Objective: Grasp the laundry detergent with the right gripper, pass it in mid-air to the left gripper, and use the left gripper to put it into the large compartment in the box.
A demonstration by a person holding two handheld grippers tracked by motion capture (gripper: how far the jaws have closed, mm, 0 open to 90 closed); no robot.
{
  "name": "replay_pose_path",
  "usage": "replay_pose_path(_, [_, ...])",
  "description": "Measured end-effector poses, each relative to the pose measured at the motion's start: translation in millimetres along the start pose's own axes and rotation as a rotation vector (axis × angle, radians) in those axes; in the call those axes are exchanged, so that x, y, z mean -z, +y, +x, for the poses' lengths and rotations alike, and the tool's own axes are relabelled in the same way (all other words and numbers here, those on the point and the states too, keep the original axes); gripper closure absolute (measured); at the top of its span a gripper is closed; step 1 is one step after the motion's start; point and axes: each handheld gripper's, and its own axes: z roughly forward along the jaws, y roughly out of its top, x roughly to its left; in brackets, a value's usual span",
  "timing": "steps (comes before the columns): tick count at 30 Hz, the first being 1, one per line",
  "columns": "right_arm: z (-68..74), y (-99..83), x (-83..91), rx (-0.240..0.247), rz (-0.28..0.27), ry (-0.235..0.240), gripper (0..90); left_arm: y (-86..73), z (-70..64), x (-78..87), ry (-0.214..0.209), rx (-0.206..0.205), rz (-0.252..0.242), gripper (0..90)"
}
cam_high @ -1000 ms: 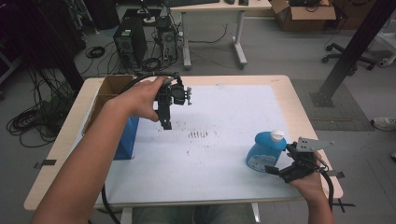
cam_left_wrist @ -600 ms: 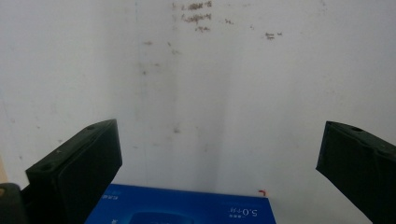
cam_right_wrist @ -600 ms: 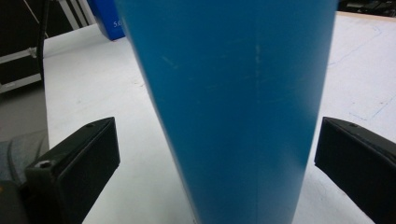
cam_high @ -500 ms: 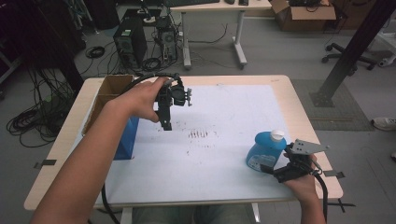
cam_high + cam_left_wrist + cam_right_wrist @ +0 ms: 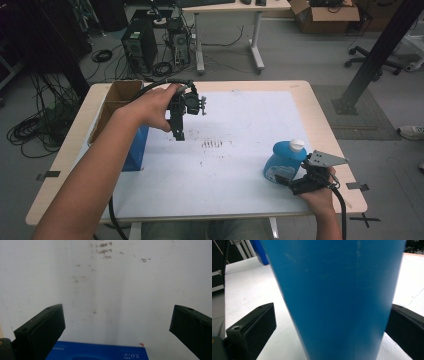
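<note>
High view: white table [image 5: 250, 130] spans mid-frame, cardboard box [image 5: 120, 97] and blue box [image 5: 136, 147] at its left edge. Blue bottle [image 5: 283, 162], white cap, stands lower right. Over the last second the right gripper [image 5: 295, 184] has closed in from the lower right; right gripper view has bottle [image 5: 332, 295] between the spread jaws, a gap showing on the left side, no squeeze yet. Reads as grasp imminent. Left gripper [image 5: 178, 131] hasn't moved: hovering upper centre-left, jaws wide apart, pointing down at bare table [image 5: 112, 290], holding nothing.

grey floor [image 5: 300, 55]; desk [image 5: 227, 6]; computer towers [image 5: 134, 45]; office chair [image 5: 361, 52]
</note>
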Motion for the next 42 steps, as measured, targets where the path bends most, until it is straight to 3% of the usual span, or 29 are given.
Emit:
replay_pose_path(19, [3.4,-0.5,-2.2,0.051,-0.026,-0.033,7.6,-1.2,-2.6,3.5,0.009,0.0,-0.009,0.2])
replay_pose_path(42, [5.0,-0.9,-5.6,0.065,-0.02,-0.043,14.0,-0.1,-5.3,3.6,0.013,-0.005,-0.018,0.2])
